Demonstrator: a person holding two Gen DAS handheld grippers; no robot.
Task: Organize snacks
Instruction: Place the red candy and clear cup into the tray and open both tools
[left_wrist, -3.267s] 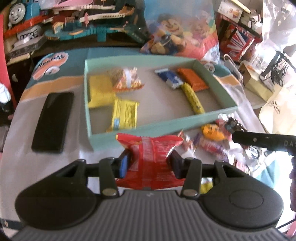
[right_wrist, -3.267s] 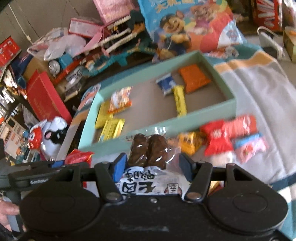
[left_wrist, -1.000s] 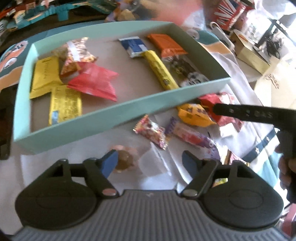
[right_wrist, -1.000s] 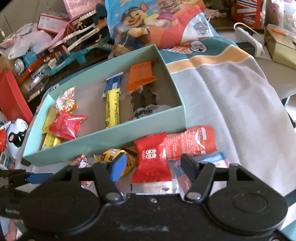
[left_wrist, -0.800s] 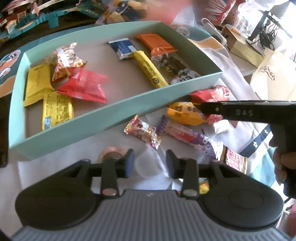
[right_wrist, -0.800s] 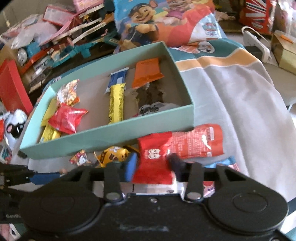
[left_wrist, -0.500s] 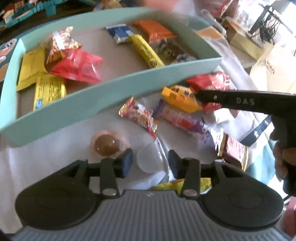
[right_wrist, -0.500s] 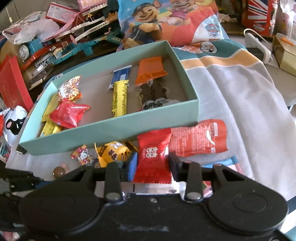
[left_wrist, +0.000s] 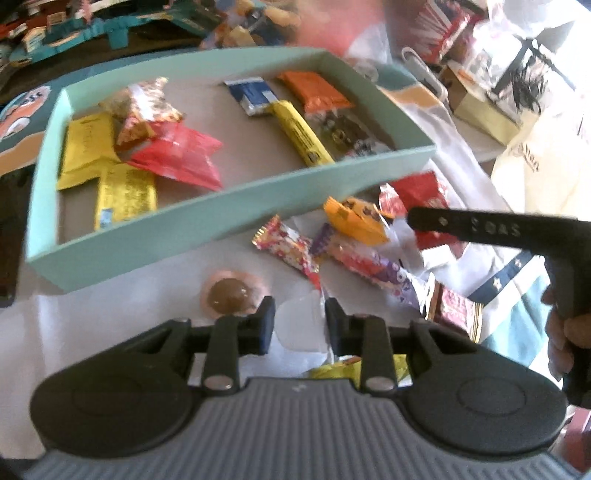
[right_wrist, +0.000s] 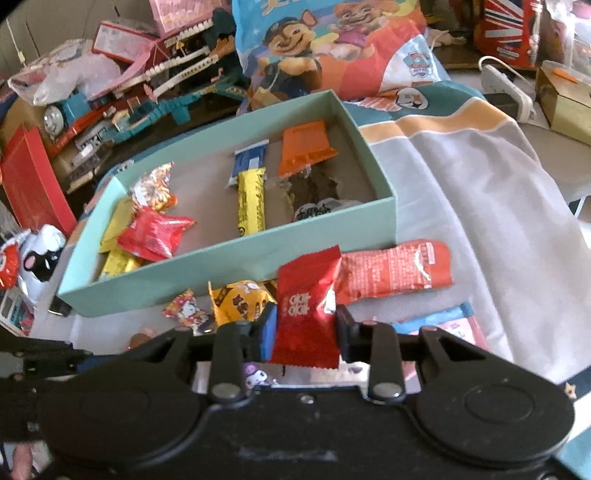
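Snacks pinched both sides: red packet (right_wrist: 306, 314) in right gripper (right_wrist: 306, 326), clear wrapper (left_wrist: 301, 325) in left gripper (left_wrist: 299, 325), jaws just closed. Could slip short of box (right_wrist: 221, 266), thin film crumpling.

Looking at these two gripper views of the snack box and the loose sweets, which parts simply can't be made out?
- Left wrist view: the yellow packet is mostly hidden behind the left gripper, which is closed on a clear wrapper.
- Right wrist view: the lower end of the red packet sits behind the right gripper.
- Right wrist view: the dark snack in the teal box is partly hidden by its front wall.
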